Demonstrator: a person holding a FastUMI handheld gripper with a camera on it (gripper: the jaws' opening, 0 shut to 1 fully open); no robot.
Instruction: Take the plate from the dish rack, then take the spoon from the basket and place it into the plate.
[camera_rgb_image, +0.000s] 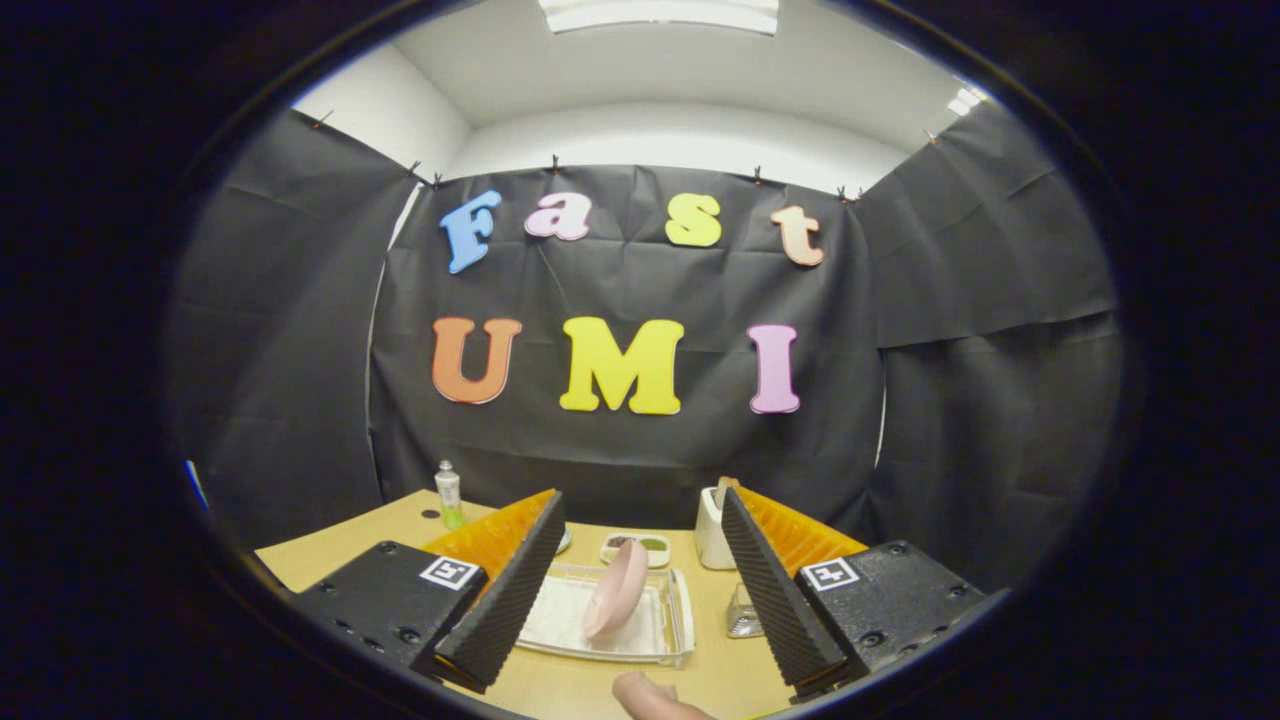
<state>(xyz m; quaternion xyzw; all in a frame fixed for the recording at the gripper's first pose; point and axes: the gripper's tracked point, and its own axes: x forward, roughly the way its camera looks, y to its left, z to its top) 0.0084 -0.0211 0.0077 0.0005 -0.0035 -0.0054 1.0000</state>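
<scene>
Upright on its edge, the pink plate stands in a clear plastic dish rack that lies on the wooden tabletop, just ahead of the fingers and between them. They are spread wide apart and grip nothing. Beside the rack, close to the right finger, sits a small wire basket; what it holds is too small to make out. Beyond the rack is a small shallow tray with dark contents, and next to it a white container. Farther off, near the tabletop's far corner, stands a small bottle with greenish liquid. A fingertip, probably a person's, shows low between the fingers.
</scene>
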